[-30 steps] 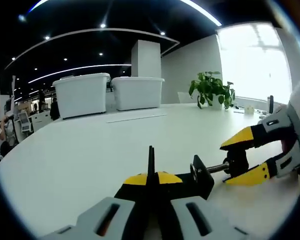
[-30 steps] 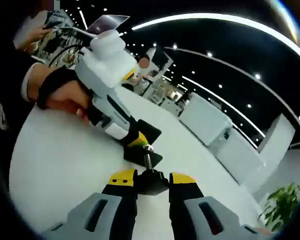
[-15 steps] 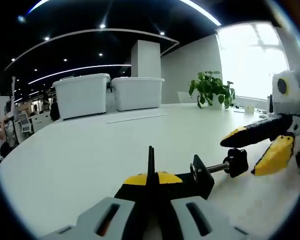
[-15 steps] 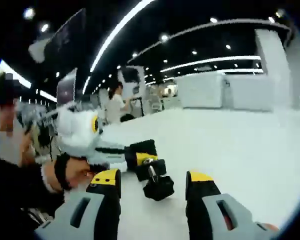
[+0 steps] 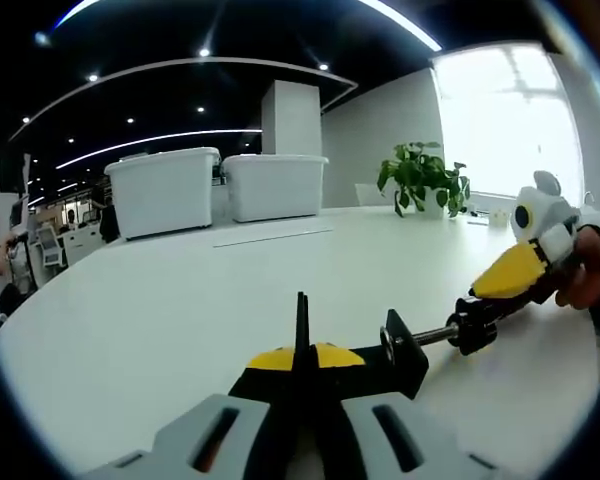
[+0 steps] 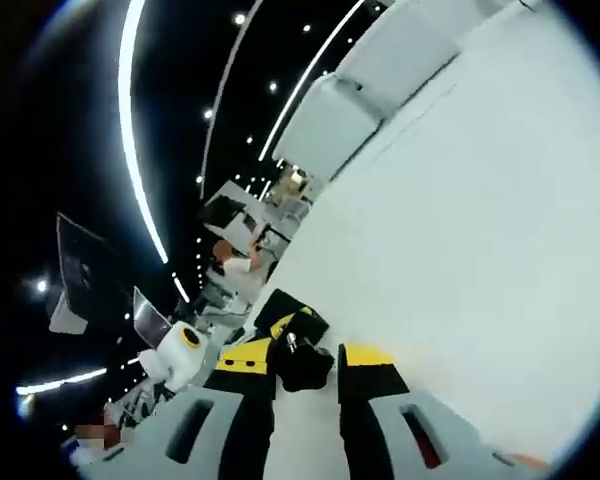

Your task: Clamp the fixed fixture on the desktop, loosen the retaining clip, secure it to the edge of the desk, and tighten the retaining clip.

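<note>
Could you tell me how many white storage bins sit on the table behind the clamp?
2: the left bin and the right bin stand side by side at the table's far edge; others may be hidden.

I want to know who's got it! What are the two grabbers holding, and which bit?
Left hand-held gripper pinches the black clamp's body; right hand-held gripper grips its screw knob.

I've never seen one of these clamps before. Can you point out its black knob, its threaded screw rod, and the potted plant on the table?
black knob (image 5: 472, 326), left gripper view, on its rounded body.
threaded screw rod (image 5: 432, 336), left gripper view, mid-length of the bare metal.
potted plant (image 5: 421, 176), left gripper view, in the leaves.
</note>
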Demonstrator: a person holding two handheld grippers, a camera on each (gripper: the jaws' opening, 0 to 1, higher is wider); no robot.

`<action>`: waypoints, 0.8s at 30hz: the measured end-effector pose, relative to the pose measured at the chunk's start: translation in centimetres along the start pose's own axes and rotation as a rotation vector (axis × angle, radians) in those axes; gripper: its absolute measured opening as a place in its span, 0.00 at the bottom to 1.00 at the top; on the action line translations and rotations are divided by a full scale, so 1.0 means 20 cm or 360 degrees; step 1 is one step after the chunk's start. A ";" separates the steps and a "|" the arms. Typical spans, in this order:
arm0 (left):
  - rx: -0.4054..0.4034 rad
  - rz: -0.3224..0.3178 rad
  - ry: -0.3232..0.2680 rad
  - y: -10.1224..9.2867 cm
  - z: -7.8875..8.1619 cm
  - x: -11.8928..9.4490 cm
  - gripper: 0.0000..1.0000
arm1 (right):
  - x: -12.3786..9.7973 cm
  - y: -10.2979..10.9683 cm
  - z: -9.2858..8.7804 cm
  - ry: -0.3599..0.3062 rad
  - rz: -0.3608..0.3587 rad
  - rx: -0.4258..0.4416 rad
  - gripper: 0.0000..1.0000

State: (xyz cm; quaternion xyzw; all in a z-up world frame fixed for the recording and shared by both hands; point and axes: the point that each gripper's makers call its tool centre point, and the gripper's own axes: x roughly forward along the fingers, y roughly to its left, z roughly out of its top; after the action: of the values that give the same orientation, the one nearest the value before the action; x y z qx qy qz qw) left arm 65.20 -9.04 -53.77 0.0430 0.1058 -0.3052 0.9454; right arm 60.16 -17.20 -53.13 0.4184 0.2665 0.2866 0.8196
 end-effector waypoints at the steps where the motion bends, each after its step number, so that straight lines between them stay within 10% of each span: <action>1: 0.0000 0.0001 0.0000 0.00 0.00 0.00 0.06 | 0.00 -0.01 0.01 -0.0008 -0.0007 -0.0030 0.22; 10: 0.0008 0.0004 0.0001 0.00 0.00 0.00 0.07 | 0.01 0.02 -0.01 0.0038 -0.0018 -0.0143 0.21; 24: 0.0014 -0.0012 -0.0006 0.00 0.00 0.00 0.06 | -0.01 0.17 -0.07 -0.0072 -0.0325 -0.1886 0.20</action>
State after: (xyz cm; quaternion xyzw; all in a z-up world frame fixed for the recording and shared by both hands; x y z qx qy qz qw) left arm 65.18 -9.12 -53.72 0.0462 0.1029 -0.3093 0.9443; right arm 58.20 -14.88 -51.00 -0.1314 0.0826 0.2971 0.9421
